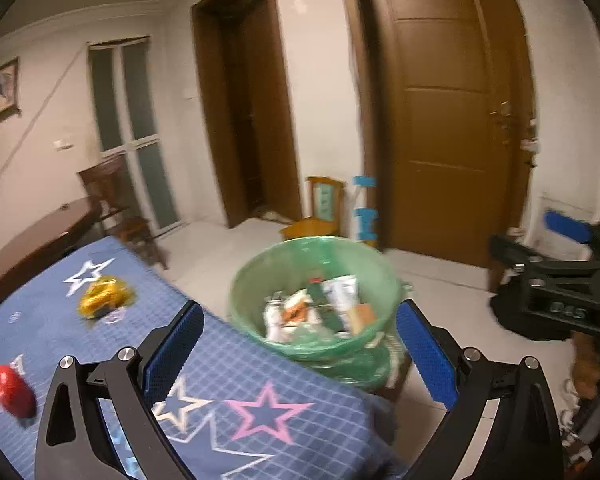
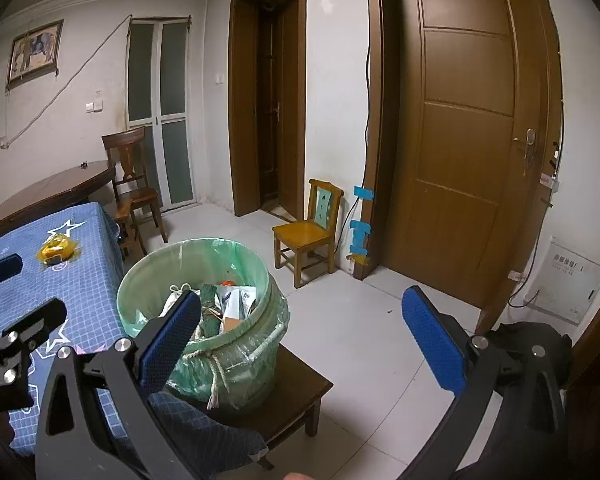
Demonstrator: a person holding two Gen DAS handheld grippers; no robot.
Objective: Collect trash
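Note:
A bin with a green liner holds several wrappers and stands on a low dark stool beside the blue star-patterned table. On the table lie a yellow crumpled wrapper and a red object. My left gripper is open and empty, above the table edge in front of the bin. My right gripper is open and empty, held over the bin and the stool. The yellow wrapper also shows in the right wrist view, and the right gripper appears at the right edge of the left wrist view.
A small yellow chair stands by the wall between an open doorway and a closed brown door. A dark wooden table and chair stand beyond the blue table. A black bag lies on the tiled floor at right.

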